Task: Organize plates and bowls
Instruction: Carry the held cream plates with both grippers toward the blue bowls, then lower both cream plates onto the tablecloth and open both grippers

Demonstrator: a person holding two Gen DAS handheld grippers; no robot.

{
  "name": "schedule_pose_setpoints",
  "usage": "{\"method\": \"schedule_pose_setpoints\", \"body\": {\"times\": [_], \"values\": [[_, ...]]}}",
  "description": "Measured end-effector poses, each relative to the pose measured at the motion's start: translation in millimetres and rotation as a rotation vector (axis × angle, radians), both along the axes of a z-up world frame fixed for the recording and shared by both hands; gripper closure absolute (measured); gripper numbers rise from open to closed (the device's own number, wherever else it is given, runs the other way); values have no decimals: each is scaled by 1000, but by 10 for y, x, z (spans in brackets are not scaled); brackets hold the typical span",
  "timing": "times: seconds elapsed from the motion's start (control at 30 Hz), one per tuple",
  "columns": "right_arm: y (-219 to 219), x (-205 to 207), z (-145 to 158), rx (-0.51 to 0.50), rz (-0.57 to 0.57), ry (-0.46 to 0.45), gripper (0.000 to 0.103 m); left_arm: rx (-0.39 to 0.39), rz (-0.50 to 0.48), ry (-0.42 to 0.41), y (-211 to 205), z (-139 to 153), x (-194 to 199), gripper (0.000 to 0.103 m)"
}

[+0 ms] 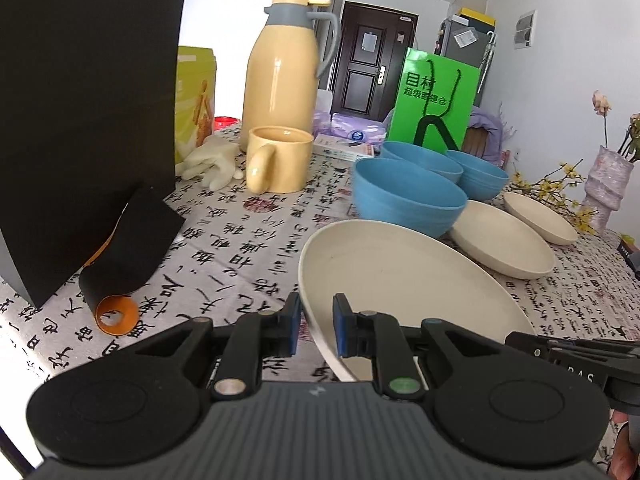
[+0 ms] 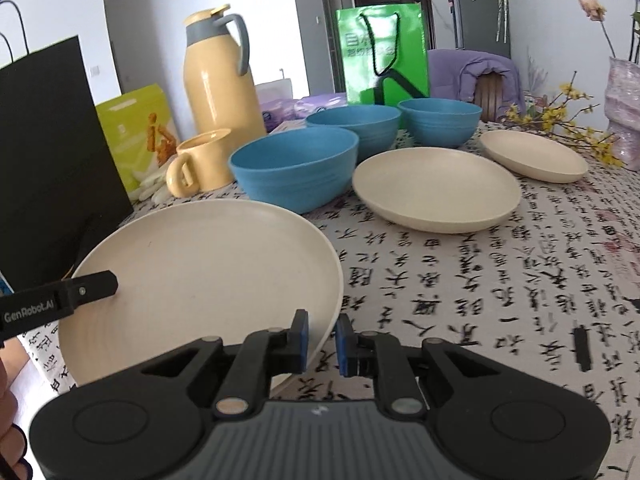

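Two grippers pinch one cream plate by opposite rims, lifted clear of the table.

The left gripper and right gripper are each closed narrow on the rim, probably sharing the load so the wide plate stays steady and can be carried to the middle plate for stacking. Beyond lie a far plate and three blue bowls. A calligraphy tablecloth covers the table; a yellow flask, a mug and a green bag stand behind.
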State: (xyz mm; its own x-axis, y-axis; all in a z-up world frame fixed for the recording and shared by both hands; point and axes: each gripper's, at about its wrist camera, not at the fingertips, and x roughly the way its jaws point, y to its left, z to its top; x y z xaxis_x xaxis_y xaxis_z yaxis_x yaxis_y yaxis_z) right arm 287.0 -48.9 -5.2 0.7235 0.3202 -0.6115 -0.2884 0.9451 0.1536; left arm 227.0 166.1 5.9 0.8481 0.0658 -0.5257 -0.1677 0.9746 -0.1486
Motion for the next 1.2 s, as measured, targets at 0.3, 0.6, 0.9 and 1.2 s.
{"method": "schedule_pose_setpoints", "body": {"times": [0.3,0.6,0.9,1.2], "values": [[131,70,-137,-23,15,22,88,-9,4,41,116,-171,42,87],[171,40,-181,-29,41,12,81,-5,26,77,137,-258,45,75],[59,-68,-64,-6,35,-28,54,32,26,28,58,-80,-107,45],[-416,-388,203,-32,-25,-168,23,154,-66,-113,-413,215,-499,12]]}}
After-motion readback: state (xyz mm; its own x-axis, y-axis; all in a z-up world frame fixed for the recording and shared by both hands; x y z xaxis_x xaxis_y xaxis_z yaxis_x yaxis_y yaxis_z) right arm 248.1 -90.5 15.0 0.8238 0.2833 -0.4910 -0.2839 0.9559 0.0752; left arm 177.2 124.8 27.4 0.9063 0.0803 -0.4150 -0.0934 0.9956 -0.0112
